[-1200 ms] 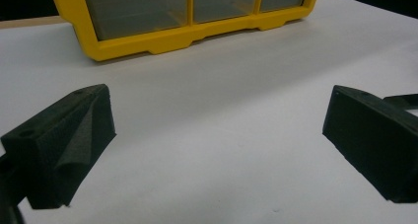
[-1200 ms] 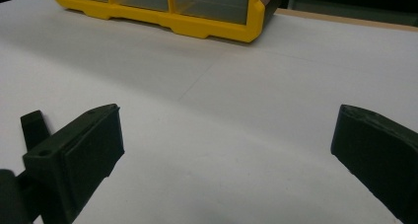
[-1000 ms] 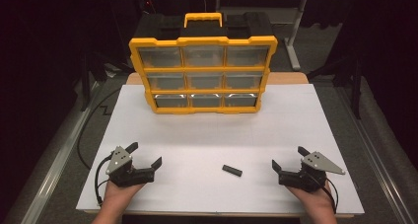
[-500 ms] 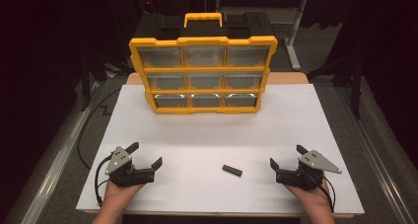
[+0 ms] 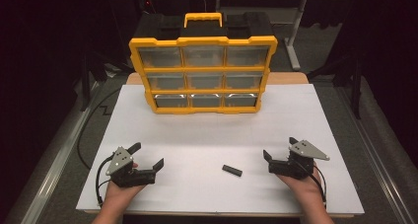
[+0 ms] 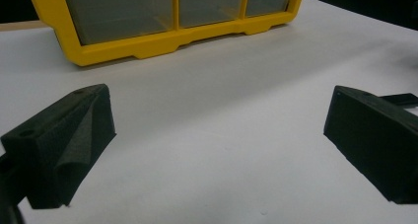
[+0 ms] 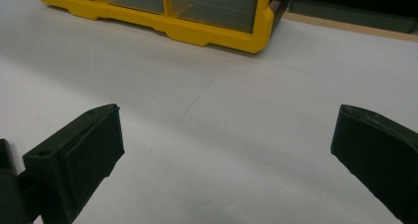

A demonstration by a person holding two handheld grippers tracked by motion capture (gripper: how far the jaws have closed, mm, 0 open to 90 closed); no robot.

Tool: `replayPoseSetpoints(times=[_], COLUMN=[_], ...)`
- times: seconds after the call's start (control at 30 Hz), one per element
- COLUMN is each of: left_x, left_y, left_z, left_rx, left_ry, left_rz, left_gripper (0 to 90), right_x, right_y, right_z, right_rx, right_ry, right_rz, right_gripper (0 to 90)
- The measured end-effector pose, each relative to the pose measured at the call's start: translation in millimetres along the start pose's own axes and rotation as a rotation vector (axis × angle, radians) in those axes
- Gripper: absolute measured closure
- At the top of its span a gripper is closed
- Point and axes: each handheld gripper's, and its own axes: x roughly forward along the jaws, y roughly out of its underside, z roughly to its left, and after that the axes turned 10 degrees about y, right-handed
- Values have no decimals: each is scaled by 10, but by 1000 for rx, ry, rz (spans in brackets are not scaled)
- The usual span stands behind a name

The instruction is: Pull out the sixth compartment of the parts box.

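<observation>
1 white table (image 5: 207, 135) bears a yellow organizer (image 5: 203, 76); dark room behind.

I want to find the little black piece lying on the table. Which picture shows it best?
The high view: the little black piece lies whole on the white table, between the two hand-held grippers, nearer the right one. In the left gripper view just its end peeks out behind the right-side jaw.
</observation>
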Motion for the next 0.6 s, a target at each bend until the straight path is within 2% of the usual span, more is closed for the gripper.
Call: replayPoseSetpoints(times=[0.17,0.3,0.4,0.47,0.6], left_x=[8,10,11,7,-8], left_y=[-1,0,-3,-4,-10], left_z=[1,-4,-4,-2,-9], left_rx=[-5,-3,-10,-23,-17], left_ry=[0,4,4,-3,3], left_rz=[7,10,8,8,19], left_gripper=[3,2,3,3,7], right_x=[111,266,359,428,513], right_y=[-53,-147,-197,-230,-251], right_z=[-3,-55,-78,-87,-109], right_rx=[-6,9,25,19,6], right_ry=[10,32,30,36,60], right_rz=[-16,-9,-1,0,8], right_gripper=[0,2,2,3,3])
